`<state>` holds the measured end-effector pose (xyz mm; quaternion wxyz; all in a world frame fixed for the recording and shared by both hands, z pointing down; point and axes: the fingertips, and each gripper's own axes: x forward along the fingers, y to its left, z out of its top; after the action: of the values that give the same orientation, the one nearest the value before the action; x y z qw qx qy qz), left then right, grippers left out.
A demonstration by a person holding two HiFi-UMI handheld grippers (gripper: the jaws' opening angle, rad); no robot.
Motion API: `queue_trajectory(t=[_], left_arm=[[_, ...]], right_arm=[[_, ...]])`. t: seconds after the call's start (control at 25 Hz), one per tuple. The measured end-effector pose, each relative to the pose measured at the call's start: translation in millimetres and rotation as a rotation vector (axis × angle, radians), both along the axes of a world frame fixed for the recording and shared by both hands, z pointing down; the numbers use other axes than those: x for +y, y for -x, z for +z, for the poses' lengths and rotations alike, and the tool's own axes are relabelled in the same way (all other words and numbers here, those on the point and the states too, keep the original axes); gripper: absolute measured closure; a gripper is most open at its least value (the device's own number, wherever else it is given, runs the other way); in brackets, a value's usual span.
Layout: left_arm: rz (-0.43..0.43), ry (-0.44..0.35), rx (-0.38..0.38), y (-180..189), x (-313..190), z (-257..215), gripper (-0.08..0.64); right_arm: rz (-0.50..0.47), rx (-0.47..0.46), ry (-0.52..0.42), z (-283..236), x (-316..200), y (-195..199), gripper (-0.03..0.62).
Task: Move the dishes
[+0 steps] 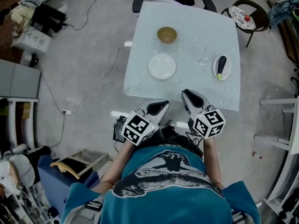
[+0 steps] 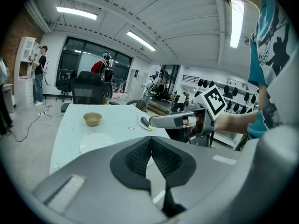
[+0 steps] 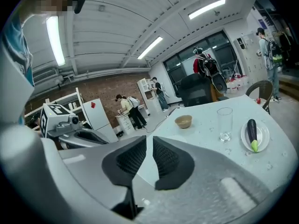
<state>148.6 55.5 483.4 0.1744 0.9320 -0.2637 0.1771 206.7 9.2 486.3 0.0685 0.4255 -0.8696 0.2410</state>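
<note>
Both grippers are held at the near edge of the surface [image 1: 140, 41], at 6 o'clock, and no dish is touched. The jaws of the left gripper [image 1: 162, 106] are closed on nothing, pads meeting at the tips. Those of the right gripper [image 1: 187, 95] are parted by only a thin slit, and nothing is held.

The dishes lie well apart from both. A white plate [image 1: 162, 66] is seen near the middle, and a tan bowl [image 1: 167, 34] at 12 o'clock from it. At 3 o'clock there is a small plate [image 1: 216, 73] carrying an eggplant [image 1: 221, 64], with a drinking glass [image 1: 202, 59] just beside it at 9 o'clock.

Several mishaps can be foreseen:
- A rim would be shoved rather than pinched unless the jaws are opened first.
- The glass could be toppled by a reach for the small plate.
- The eggplant could be rolled off if that plate is tilted.
- The flat white plate may slip from a shallow grip.
</note>
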Motion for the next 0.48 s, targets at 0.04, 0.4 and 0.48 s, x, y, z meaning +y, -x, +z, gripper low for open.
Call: queue_trajectory(t=[0.04, 0.4, 0.48], left_arm=[[-0.005, -0.003, -0.003, -2, 7, 1, 0.546], [-0.084, -0.028, -0.016, -2, 53, 1, 0.546], [-0.103, -0.034, -0.013, 1, 64, 2, 0.546]], right_arm=[[-0.010, -0.001, -0.007, -1, 6, 0, 0.553], [-0.094, 0.006, -0.024, 0, 56, 1, 0.591], [-0.108, 0.014, -0.017, 4, 68, 3, 0.591]])
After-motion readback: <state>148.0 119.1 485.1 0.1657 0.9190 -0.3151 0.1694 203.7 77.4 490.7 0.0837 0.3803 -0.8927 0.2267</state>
